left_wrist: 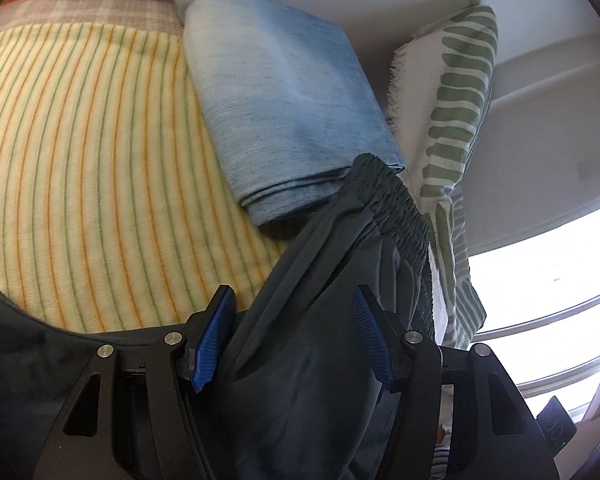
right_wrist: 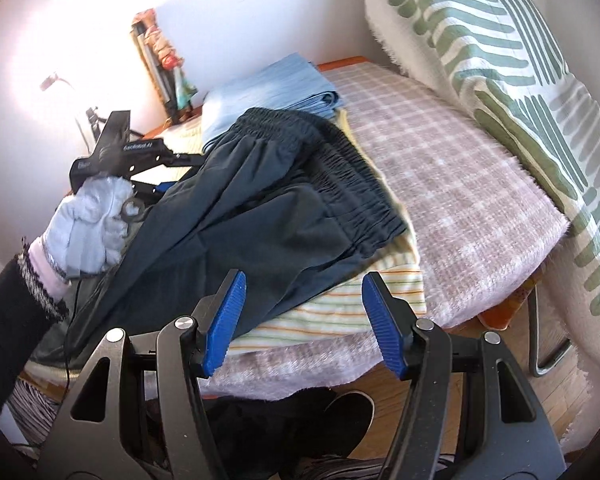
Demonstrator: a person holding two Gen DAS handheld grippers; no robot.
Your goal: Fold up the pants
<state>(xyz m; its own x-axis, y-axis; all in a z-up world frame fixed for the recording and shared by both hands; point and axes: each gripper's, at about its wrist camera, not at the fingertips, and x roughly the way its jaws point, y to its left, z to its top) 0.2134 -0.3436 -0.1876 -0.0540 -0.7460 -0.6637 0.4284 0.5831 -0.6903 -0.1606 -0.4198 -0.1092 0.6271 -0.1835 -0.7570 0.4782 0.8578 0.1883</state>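
Observation:
The dark grey pants [right_wrist: 268,204] lie on a striped yellow cloth [right_wrist: 340,304] on the table, elastic waistband [right_wrist: 352,184] toward the right. In the left wrist view the pants [left_wrist: 312,320] bunch between the blue pads of my left gripper [left_wrist: 296,336], whose jaws stand wide apart with cloth draped between them. The waistband [left_wrist: 396,208] points away from it. My right gripper [right_wrist: 304,320] is open and empty, above the table's near edge, just short of the pants. The left gripper's body [right_wrist: 116,152] and the gloved hand [right_wrist: 88,228] show at the left of the right wrist view.
A folded light blue cloth [left_wrist: 288,108] lies beyond the pants, also in the right wrist view [right_wrist: 276,88]. A green-patterned cushion [right_wrist: 500,80] leans at the right. A pink checked cover [right_wrist: 460,208] lies over the table. Shoes [right_wrist: 340,420] and wooden floor show below.

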